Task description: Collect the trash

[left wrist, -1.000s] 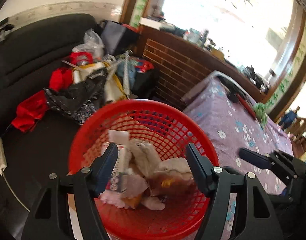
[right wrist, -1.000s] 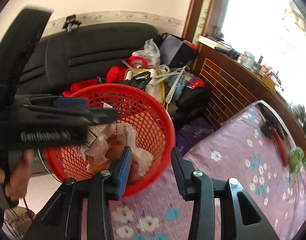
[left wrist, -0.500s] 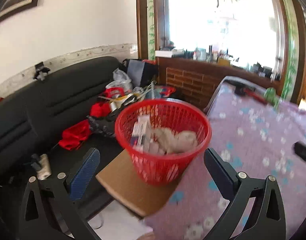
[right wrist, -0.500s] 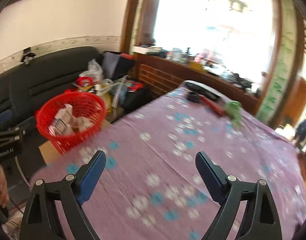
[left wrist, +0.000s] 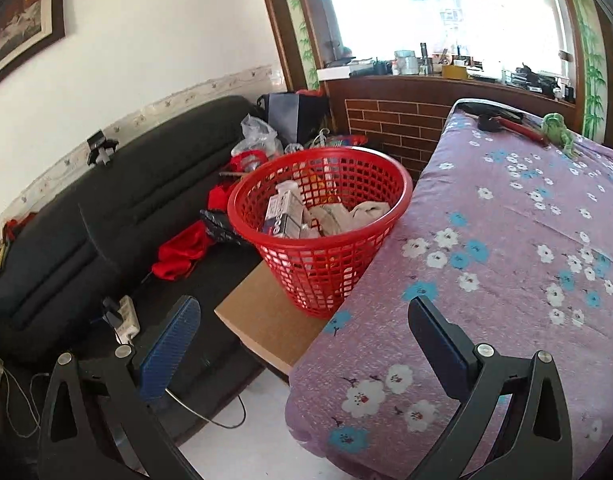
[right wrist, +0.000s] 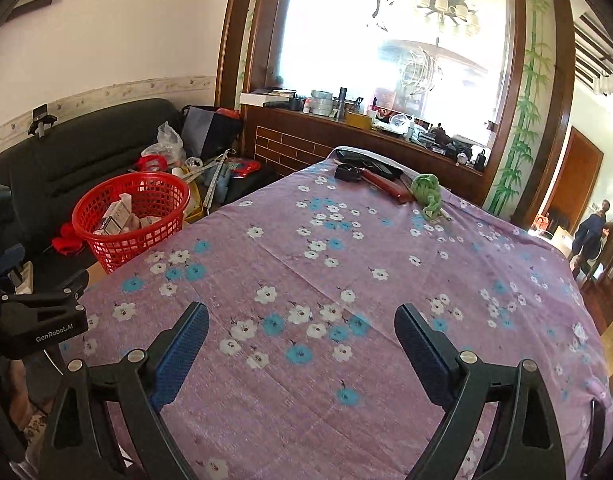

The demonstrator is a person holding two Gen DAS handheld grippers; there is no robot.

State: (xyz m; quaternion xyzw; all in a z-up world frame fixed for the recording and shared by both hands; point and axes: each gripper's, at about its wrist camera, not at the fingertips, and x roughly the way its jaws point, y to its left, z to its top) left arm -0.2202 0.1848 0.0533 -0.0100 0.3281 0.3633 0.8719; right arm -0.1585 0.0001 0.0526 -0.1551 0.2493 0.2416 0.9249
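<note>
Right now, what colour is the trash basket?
Red, an openwork plastic basket; clearest in the left wrist view.

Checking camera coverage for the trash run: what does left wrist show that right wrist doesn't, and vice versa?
Left wrist only: the brown box that the red basket stands on, the white floor below, and the power strip on the black sofa.

Right wrist only: the far right side of the floral tablecloth, the doorway with a person beyond, and the left hand-held gripper from the side.

Both: the basket with cartons and crumpled paper, the sofa, the green cloth at the table's far end, and an open, empty hand-held gripper.
</note>
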